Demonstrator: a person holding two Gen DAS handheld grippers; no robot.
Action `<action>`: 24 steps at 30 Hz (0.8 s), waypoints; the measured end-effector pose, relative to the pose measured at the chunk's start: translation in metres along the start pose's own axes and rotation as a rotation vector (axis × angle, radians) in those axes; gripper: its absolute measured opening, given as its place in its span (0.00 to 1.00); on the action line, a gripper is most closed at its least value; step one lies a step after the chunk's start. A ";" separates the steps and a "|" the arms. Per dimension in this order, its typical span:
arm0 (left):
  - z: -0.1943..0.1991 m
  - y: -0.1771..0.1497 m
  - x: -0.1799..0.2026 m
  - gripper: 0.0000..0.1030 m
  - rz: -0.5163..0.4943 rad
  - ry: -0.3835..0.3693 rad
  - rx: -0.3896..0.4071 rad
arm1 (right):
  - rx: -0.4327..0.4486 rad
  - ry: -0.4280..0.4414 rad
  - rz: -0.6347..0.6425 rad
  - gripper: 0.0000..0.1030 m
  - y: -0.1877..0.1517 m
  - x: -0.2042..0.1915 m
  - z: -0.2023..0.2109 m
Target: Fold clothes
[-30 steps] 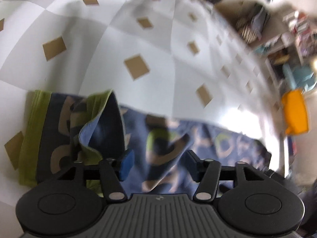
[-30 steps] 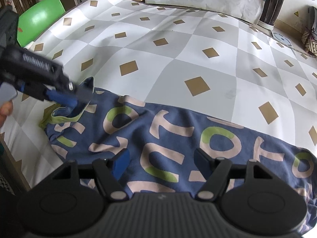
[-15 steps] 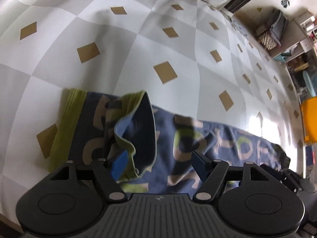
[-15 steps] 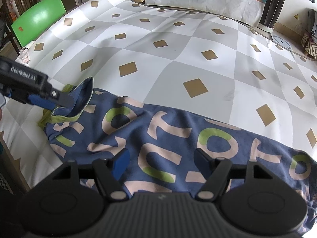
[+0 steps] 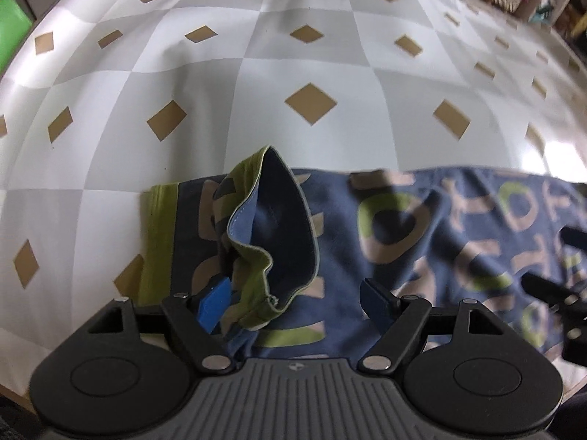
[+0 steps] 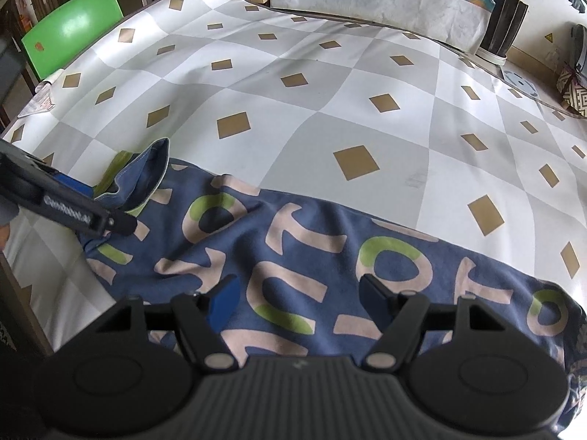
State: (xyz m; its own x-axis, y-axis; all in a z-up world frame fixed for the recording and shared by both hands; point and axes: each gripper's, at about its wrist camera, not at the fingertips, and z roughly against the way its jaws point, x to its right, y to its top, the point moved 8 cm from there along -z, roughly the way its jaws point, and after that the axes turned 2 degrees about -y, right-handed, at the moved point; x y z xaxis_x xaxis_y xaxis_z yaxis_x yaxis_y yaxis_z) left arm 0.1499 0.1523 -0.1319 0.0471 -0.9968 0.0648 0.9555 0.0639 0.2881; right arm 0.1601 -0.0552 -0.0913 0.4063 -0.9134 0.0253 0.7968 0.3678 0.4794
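Observation:
A dark blue garment (image 5: 403,220) with pink and green letters lies stretched along the near edge of the checked tablecloth (image 5: 293,55). Its left end has a green band (image 5: 159,227), and a flap (image 5: 279,220) of that end stands up, showing its paler inside. My left gripper (image 5: 293,302) hovers over this end, jaws opening. The flap's lower edge sits between the fingers beside the left pad (image 5: 214,304), not pinched. My right gripper (image 6: 299,299) is open above the garment's (image 6: 293,242) middle, nothing between its fingers. The right wrist view shows the left gripper (image 6: 73,209) beside the flap (image 6: 146,172).
The tablecloth (image 6: 330,73) stretches far beyond the garment. A green chair (image 6: 73,25) stands past the table's left corner. At the far right stands a dark plant pot (image 6: 502,33). The table's near left edge drops off beside the garment.
The left gripper's jaws have spread wider, and it has swung and rolled over the green-banded end. The flap stays standing. The right gripper has not moved.

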 end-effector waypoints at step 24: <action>0.016 -0.030 -0.133 0.16 0.435 0.324 0.031 | -0.003 -0.008 0.016 0.68 -0.002 0.000 0.000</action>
State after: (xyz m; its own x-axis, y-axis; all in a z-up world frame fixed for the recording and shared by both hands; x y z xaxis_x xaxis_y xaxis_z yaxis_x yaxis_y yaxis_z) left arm 0.1104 0.2835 -0.1336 0.5289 -0.8412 -0.1123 0.8186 0.4707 0.3290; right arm 0.1587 -0.0555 -0.0926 0.4158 -0.9086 0.0399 0.7915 0.3831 0.4763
